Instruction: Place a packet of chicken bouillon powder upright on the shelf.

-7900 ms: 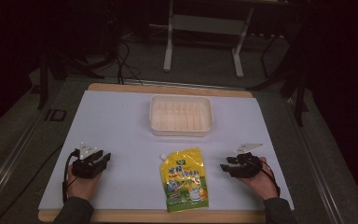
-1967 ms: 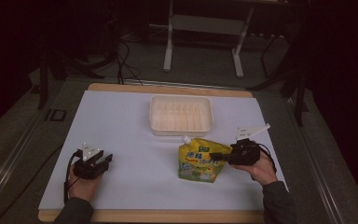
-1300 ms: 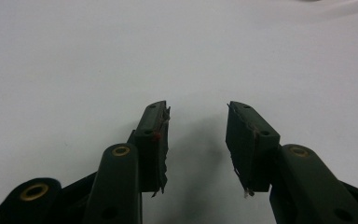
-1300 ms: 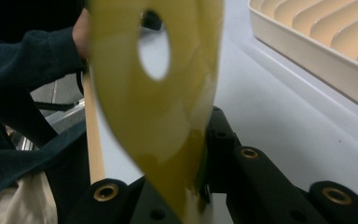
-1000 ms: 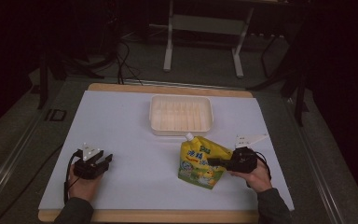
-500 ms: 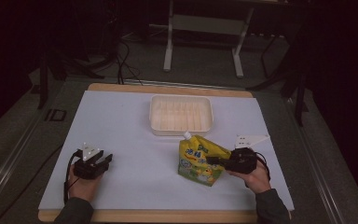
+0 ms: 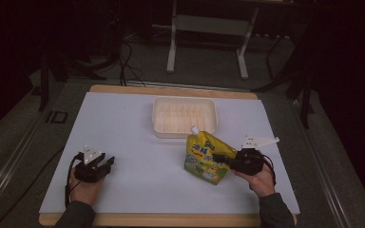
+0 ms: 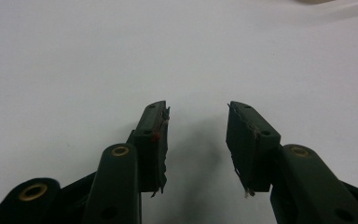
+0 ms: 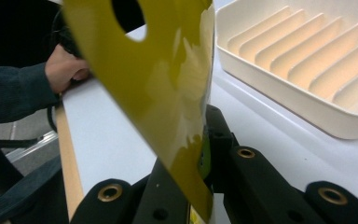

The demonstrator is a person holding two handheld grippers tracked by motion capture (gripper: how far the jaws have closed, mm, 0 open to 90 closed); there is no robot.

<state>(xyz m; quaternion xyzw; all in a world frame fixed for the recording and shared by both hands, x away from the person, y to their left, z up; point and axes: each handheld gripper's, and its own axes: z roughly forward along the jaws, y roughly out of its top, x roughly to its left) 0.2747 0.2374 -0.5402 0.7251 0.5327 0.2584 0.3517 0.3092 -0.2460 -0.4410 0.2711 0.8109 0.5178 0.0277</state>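
Two hand-held grippers are over the white surface (image 7: 138, 142). The right hand-held gripper (image 7: 223, 159) is clamped on the edge of a yellow pouch (image 7: 204, 156), which stands tilted just in front of the cream tray (image 7: 184, 116). The left hand-held gripper (image 8: 196, 135) rests near the front left, with its jaws apart and nothing between them.

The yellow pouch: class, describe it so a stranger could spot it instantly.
Start at the white ribbed tray in the middle of the table. Just in front of it, toward the right gripper, stands the yellow pouch, clamped at its edge. It alone is brightly printed, with a white spout.
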